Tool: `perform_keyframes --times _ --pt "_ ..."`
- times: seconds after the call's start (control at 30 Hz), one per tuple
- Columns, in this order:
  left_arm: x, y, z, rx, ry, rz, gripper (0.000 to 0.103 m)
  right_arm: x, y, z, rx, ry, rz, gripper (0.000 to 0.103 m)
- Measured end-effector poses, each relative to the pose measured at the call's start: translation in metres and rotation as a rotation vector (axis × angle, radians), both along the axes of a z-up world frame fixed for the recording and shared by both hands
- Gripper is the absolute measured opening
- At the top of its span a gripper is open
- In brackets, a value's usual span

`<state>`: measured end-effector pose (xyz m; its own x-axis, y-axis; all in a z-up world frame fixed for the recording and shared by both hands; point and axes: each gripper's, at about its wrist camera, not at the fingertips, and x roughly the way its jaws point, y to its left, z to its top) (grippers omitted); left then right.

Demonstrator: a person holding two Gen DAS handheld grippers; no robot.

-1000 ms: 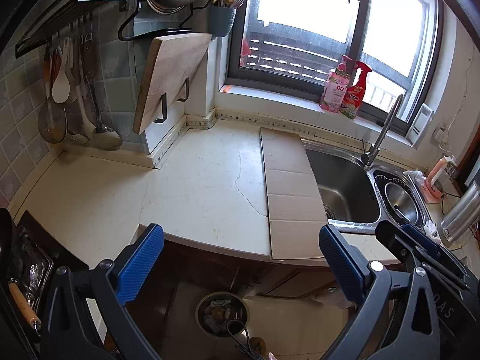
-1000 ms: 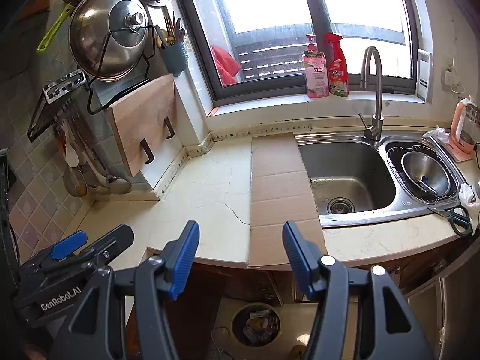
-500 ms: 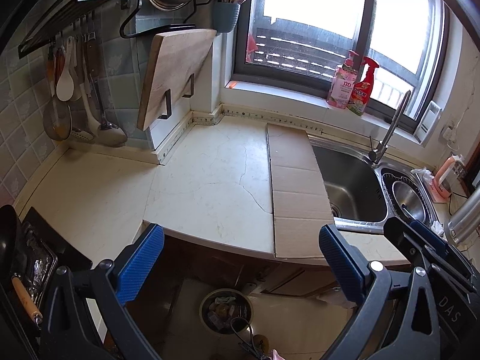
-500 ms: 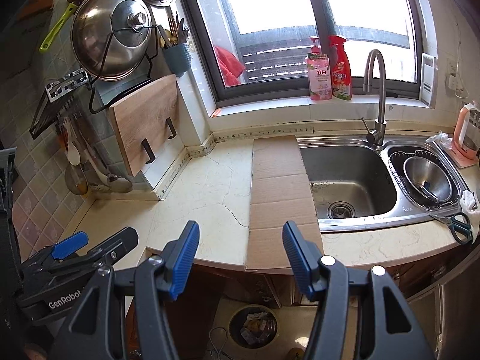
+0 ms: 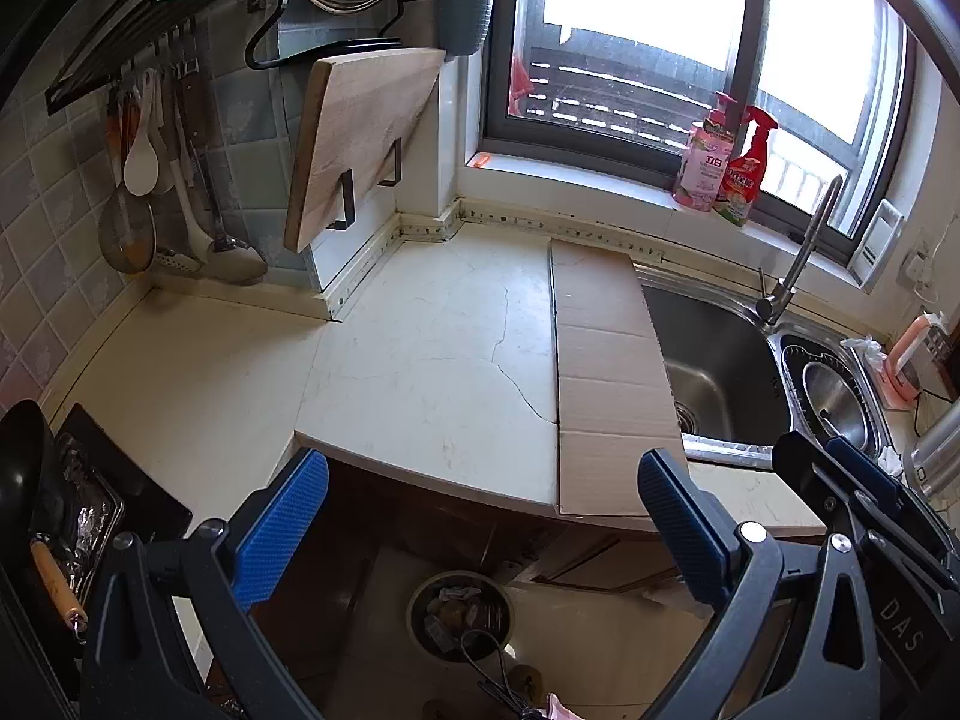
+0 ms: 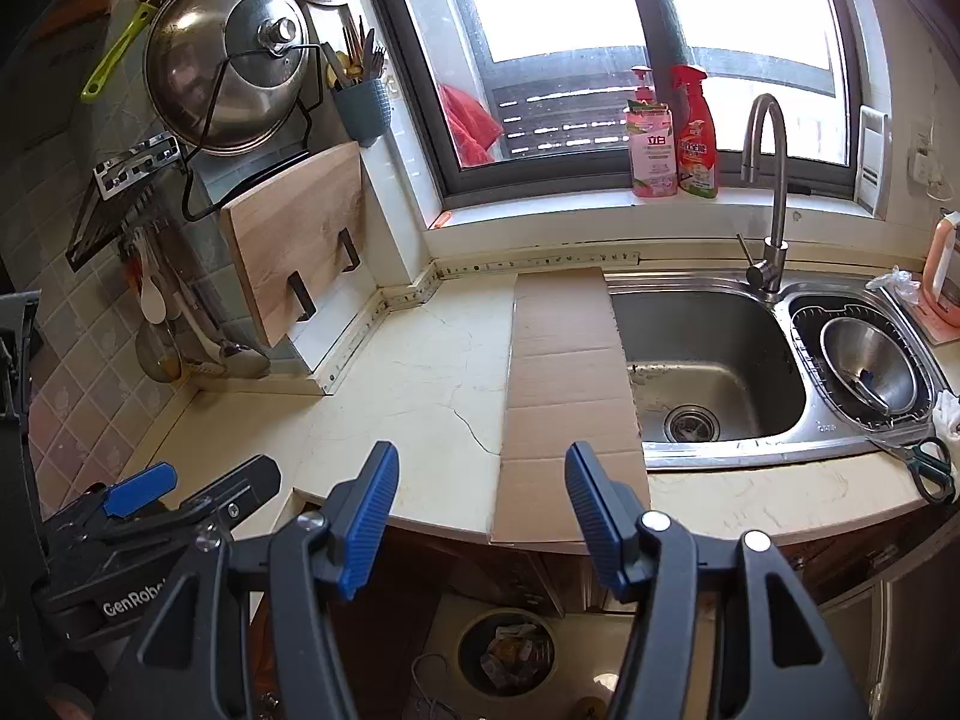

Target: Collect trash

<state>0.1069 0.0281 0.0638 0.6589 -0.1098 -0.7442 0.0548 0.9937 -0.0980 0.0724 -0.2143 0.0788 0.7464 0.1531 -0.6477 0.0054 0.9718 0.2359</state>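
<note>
Cardboard (image 6: 570,384), brown, flat, creased into panels, was prob the trash to collect; it lay as a long strip on the counter (image 6: 414,384), running from the back wall at 12 o'clock to the front lip at 6, touching the sink (image 6: 714,360) rim on its 3 o'clock side and overhanging the counter's front edge a bit. It likely handled light and fairly stiff lengthwise but floppy at the fold lines, not fragile, w/ a dry non-slippery face. Best hold, I'd judge, was that overhanging near end, pinched top and bottom, since the rest sat flush on the stone w/ no gap for a finger. Left gripper (image 5: 480,516) was released, jaws wide apart w/ nothing between, hovering short of the counter edge; right gripper (image 6: 480,510) was likewise released and empty, its gap lined up roughly w/ the strip's near end. A round bin (image 6: 507,648) w/ scraps sat on the floor below at 6 o'clock
</note>
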Motion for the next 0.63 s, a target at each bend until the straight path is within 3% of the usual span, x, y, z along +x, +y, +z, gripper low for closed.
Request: perform_keyframes --times 0.63 --pt "0.019 -0.014 -0.001 0.029 -0.009 0.095 0.102 0.036 -0.022 -0.007 0.026 -0.013 0.113 0.058"
